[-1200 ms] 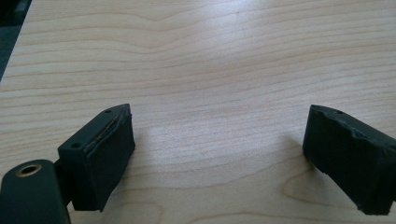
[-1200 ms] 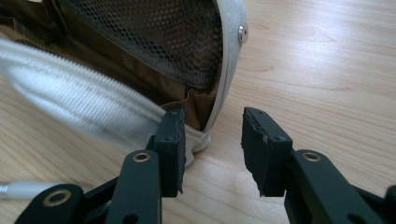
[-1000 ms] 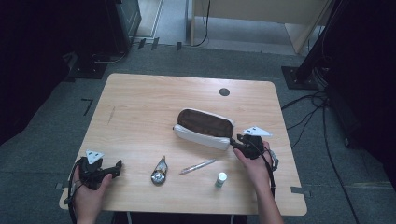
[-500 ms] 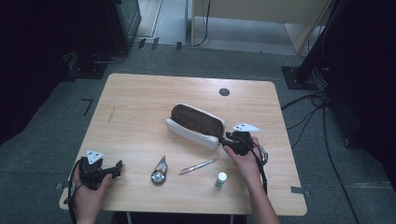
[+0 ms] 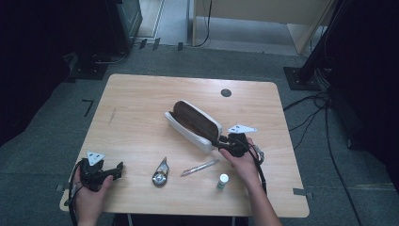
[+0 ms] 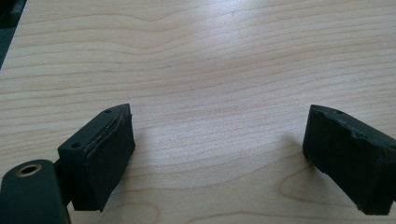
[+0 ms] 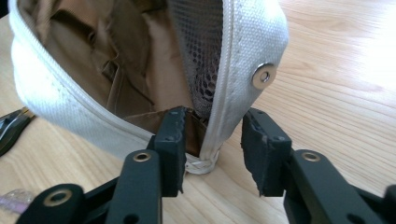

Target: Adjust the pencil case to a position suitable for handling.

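Note:
An open white pouch [image 5: 193, 123] with a brown lining lies slantwise at the middle of the wooden table [image 5: 141, 108]. My right gripper [image 5: 222, 143] is at the pouch's near right end. In the right gripper view the pouch [image 7: 70, 107] gapes, and the right gripper [image 7: 212, 121] straddles its end wall, one jaw inside on the lining and one outside. Small gaps show on both sides of the fabric, so the jaws are open. My left gripper [image 5: 117, 169] rests at the front left corner, and in its own view it [image 6: 219, 135] is wide open over bare wood.
A small silver and black tool [image 5: 160, 173], a slim pen-like stick [image 5: 200, 167] and a little white-capped bottle [image 5: 222, 181] lie near the front edge between the hands. A black round grommet [image 5: 226, 92] sits at the table's far side. Dark stands and cables surround the table.
My right gripper moved left with its jaws around the pouch's end. The pouch turned from lying nearly crosswise to a steeper slant. The left gripper stayed still.

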{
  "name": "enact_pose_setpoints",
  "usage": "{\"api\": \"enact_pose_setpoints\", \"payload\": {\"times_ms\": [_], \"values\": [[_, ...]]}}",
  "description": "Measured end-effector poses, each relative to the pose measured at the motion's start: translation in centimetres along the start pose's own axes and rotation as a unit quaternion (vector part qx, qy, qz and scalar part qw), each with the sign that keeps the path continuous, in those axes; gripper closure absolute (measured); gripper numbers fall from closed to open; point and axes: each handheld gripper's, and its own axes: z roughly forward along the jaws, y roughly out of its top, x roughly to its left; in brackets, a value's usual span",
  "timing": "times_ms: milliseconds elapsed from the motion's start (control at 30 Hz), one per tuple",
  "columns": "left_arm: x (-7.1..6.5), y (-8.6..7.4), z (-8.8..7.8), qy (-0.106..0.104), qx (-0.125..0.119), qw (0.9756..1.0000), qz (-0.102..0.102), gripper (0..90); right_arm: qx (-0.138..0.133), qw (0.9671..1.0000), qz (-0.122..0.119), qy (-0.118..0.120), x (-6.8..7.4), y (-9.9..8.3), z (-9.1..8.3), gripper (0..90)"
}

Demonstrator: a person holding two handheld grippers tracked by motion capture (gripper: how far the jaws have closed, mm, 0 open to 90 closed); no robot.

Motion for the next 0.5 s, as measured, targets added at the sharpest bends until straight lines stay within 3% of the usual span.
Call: {"api": "enact_pose_setpoints", "payload": {"times_ms": [200, 500], "values": [[0.0, 0.0, 0.0, 0.0, 0.0, 1.0, 0.0, 9.1, 0.002, 1.0, -0.003, 0.0, 0.2, -0.2, -0.6, 50.8], [0.0, 0.0, 0.0, 0.0, 0.0, 1.0, 0.0, 9.1, -0.024, 0.9996, -0.003, -0.014, -0.2, -1.2, -4.5, 49.9]]}}
